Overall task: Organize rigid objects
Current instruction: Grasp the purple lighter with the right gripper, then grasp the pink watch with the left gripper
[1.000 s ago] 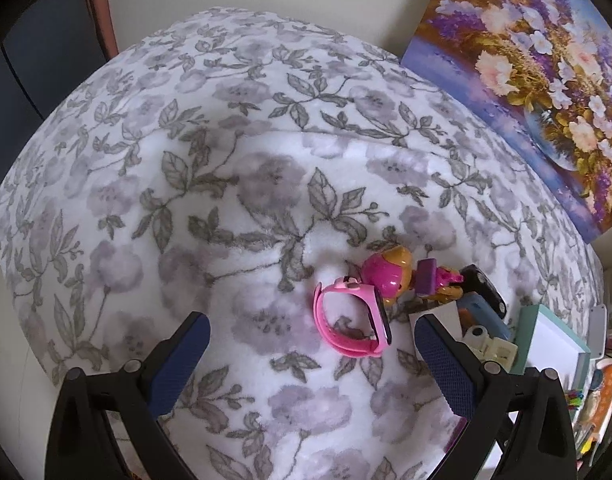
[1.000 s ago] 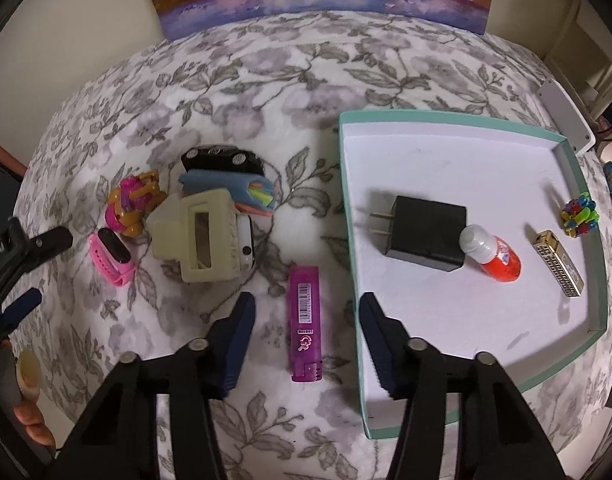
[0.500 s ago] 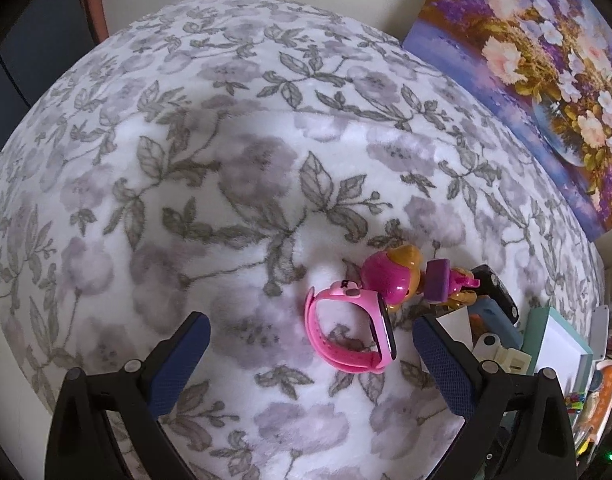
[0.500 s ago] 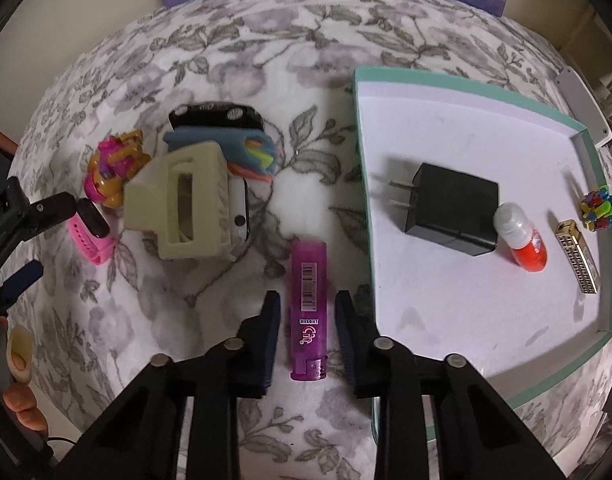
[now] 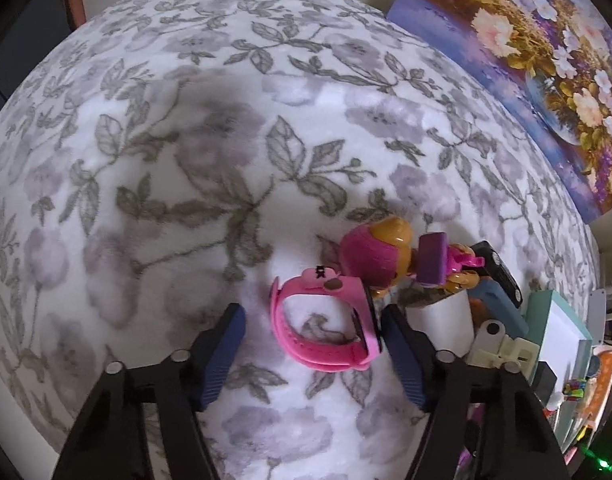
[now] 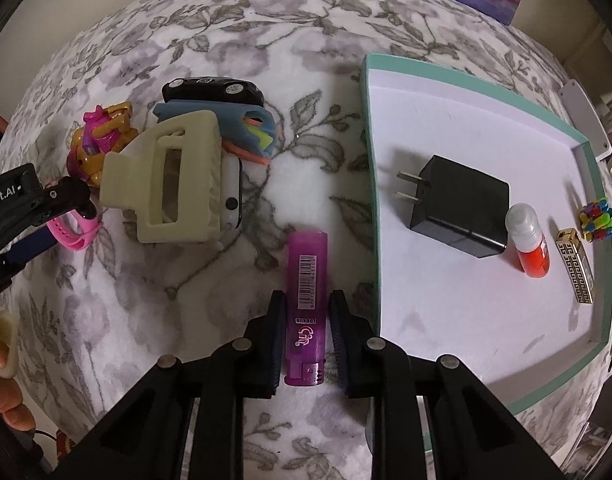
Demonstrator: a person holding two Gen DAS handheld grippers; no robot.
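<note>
- Two grippers: the right gripper (image 6: 304, 334) has its jaws narrowed around one purple lighter (image 6: 307, 308), a sliver of gap showing on each side.
- The left gripper (image 5: 312, 350) stands wide apart around one pink watch (image 5: 326, 322).
- One teal-rimmed tray (image 6: 372, 184) holds four things: a black charger (image 6: 460, 212), a red bottle (image 6: 530, 246), a gold lighter (image 6: 577, 266) and a bead cluster (image 6: 596, 218).
- The purple lighter, translucent with a barcode label, lies on the floral cloth (image 6: 233, 40) just left of the tray.
</note>
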